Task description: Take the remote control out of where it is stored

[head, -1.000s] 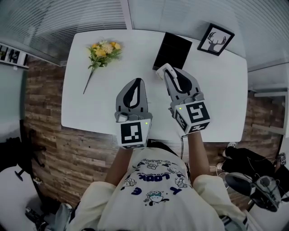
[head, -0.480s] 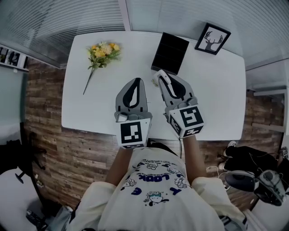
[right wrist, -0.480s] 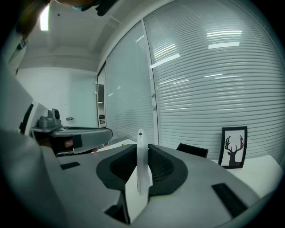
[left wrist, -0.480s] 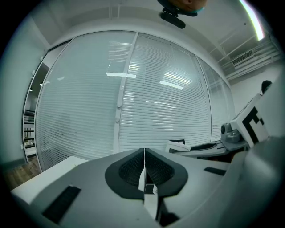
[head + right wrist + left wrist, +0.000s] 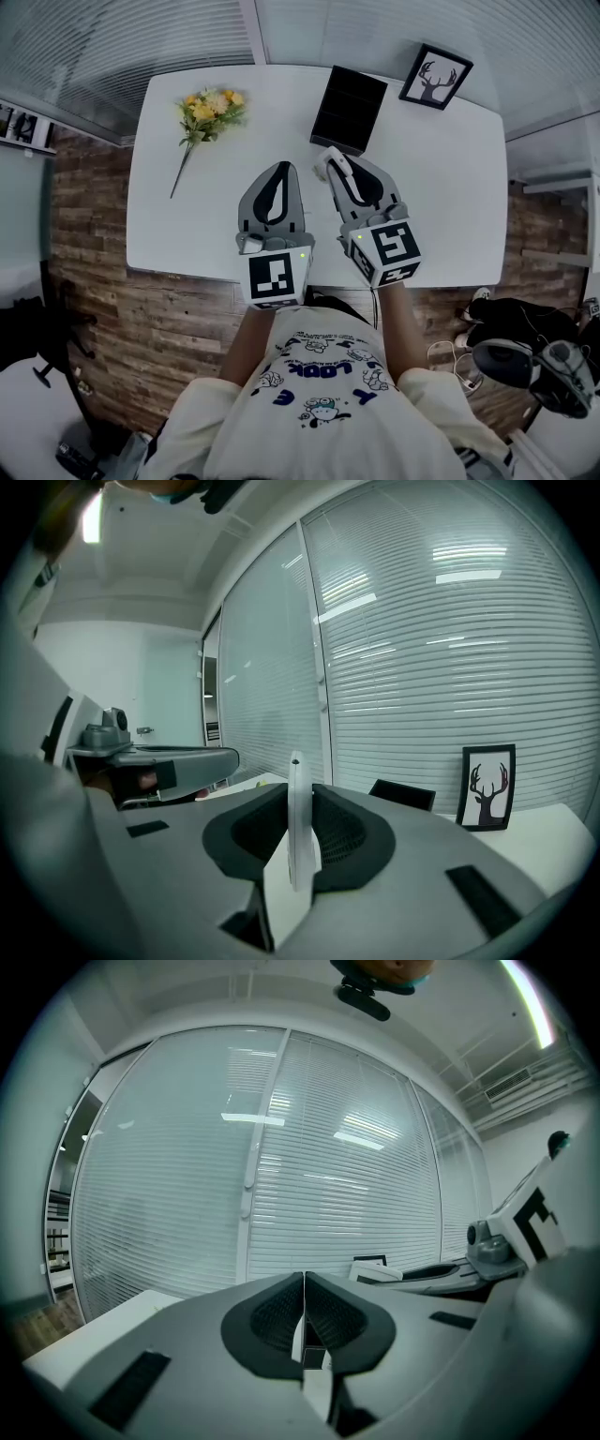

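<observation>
Item 1, bench [image 5: 450,187]: white top. Its near edge runs under both my wrists and its far edge meets the slatted glass wall at 12 o'clock. Bare room lies at 3 o'clock of my right tongs [image 5: 327,161] and at 9 o'clock of my left tongs [image 5: 279,172]. Wood floor [image 5: 84,234] lies beyond the left and right edges.

Item 2, flower bunch [image 5: 208,111]: at 10 o'clock, well apart from both tongs.

Item 3, black box [image 5: 349,108]: at 12 o'clock, near the far edge.

Item 4, deer picture [image 5: 436,77]: at 1 o'clock, just beside the box.

Item 5, remote control [image 5: 298,808]: white, stood on edge and clamped between the pads of my right tongs [image 5: 302,855]. It pokes past their ends, outside the box and just short of its near edge.

Item 6, left tongs [image 5: 304,1299]: clenched pad to pad on nothing, beside the right pair at its 9 o'clock.
</observation>
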Motion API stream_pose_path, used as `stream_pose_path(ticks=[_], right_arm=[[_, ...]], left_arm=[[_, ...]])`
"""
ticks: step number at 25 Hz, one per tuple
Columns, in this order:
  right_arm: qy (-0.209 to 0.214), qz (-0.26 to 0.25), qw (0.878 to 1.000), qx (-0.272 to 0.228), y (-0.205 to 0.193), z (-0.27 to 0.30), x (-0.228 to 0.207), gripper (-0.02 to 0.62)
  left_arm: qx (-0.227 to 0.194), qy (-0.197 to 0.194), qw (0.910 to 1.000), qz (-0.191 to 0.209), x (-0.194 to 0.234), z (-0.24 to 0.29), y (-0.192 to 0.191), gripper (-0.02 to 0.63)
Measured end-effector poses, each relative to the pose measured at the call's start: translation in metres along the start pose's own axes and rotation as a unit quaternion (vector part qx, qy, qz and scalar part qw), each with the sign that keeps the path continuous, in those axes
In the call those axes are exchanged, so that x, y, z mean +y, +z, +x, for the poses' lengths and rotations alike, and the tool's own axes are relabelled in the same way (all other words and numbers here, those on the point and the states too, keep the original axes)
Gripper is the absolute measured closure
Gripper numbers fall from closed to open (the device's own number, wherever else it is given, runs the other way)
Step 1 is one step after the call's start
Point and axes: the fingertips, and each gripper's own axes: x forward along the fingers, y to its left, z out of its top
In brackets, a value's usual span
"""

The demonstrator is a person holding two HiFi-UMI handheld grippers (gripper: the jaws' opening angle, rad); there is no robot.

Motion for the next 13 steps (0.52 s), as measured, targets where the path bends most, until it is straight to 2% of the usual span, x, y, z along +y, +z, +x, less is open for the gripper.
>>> stream_pose_path(ticks=[13], right_arm=[[-0.002,-0.001,1.000,0.000,-0.0004,-0.0068,0.0031,0.512]], left_arm=[[-0.005,-0.007,1.0000,-0.003,-0.0061,-0.0029,0.0011,0.588]])
